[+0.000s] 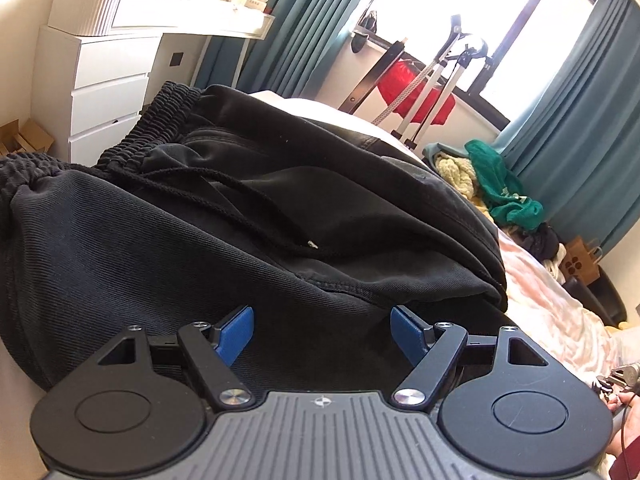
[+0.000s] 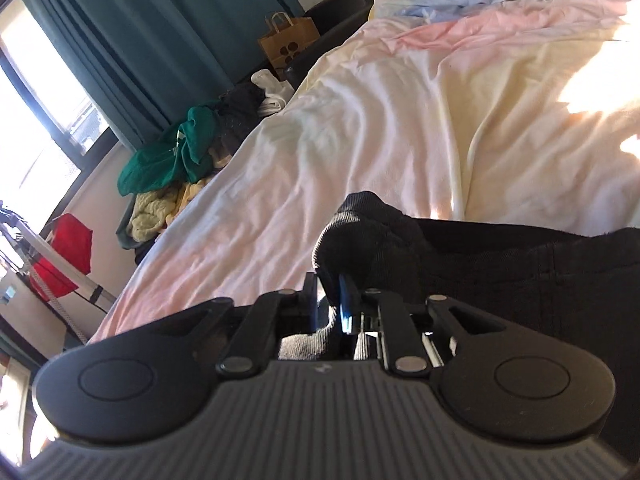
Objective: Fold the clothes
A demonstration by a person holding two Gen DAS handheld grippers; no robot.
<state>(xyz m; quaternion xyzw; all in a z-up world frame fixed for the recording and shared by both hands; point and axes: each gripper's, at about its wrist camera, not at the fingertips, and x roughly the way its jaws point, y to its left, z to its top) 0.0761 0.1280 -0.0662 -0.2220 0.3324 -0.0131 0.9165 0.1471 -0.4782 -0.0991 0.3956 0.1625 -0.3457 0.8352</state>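
- Grey ribbed housing and black round pivots of the left tongs (image 1: 322, 330) fill the bottom of the left wrist view; its blue pads (image 1: 236, 334) are held wide apart, with nothing gripped between them
- Just beyond those pads a pair of black ribbed-fabric trousers with an elastic waistband (image 1: 224, 216) is spread over the bed, the gathered waistband turned towards the upper left and a black drawstring cord (image 1: 256, 220) trailing across the cloth
- Right tongs (image 2: 330, 300) are seen in the right wrist view with the jaws standing only narrowly apart; a bunched fold of the same black trousers (image 2: 372, 236) lies between the pads, though whether the pads press on it cannot be told
- Remaining black cloth is draped off to the right of the right tongs, on a pale pink and cream bedsheet (image 2: 400, 120) that is rumpled and sunlit
- A heap of clothes topped by a green garment (image 2: 176, 156) is piled beside the far edge of the bed, near teal curtains (image 2: 132, 40)
- A brown paper bag with handles (image 2: 288, 40) is stood beyond the heap
- A white chest of drawers with a cluttered top (image 1: 108, 76) is seen behind the waistband in the left wrist view
- A red cloth (image 1: 416, 96) is hung on a metal stand by the bright window
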